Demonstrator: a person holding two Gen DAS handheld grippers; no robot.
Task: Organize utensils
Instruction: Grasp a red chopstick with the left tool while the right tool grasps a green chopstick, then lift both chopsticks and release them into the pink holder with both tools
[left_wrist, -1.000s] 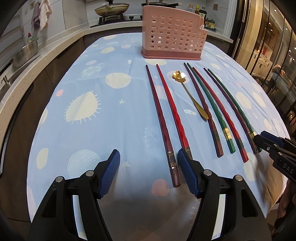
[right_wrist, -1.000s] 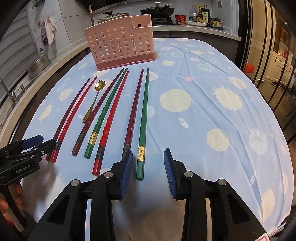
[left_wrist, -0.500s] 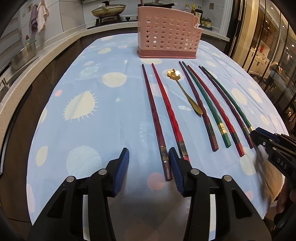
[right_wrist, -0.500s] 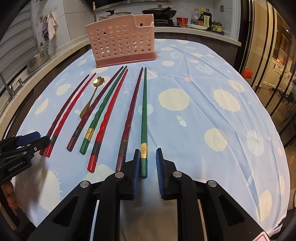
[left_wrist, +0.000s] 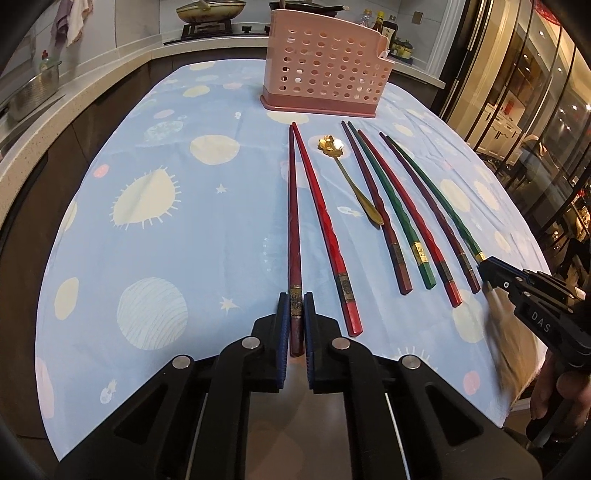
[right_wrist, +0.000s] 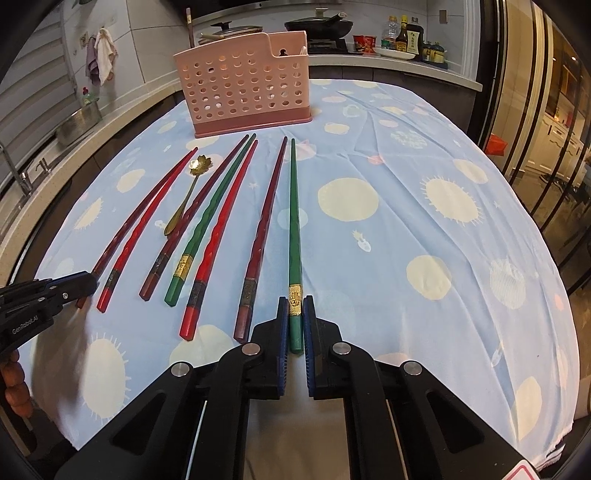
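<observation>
Several chopsticks and a gold spoon (left_wrist: 351, 181) lie in a row on the blue tablecloth (left_wrist: 166, 258), in front of a pink perforated holder (left_wrist: 325, 74). My left gripper (left_wrist: 295, 299) is closing its jaws on the near end of the leftmost dark red chopstick (left_wrist: 293, 221), and the blue pads touch both its sides. My right gripper (right_wrist: 295, 301) is closing on the near end of the rightmost green chopstick (right_wrist: 294, 221), pads against it. Both chopsticks still lie on the cloth. Each gripper shows at the edge of the other view, the right gripper (left_wrist: 484, 266) and the left gripper (right_wrist: 90, 282).
Between the two held sticks lie a bright red chopstick (left_wrist: 325, 229), the spoon and several more red and green chopsticks (right_wrist: 207, 229). The holder (right_wrist: 243, 85) stands at the table's far end. A kitchen counter with pans (left_wrist: 210, 11) and bottles runs behind it.
Both grippers' jaws have closed in from wide apart onto their chopstick ends. The left one has shifted so the dark red stick sits between its pads. The utensils have not moved.
</observation>
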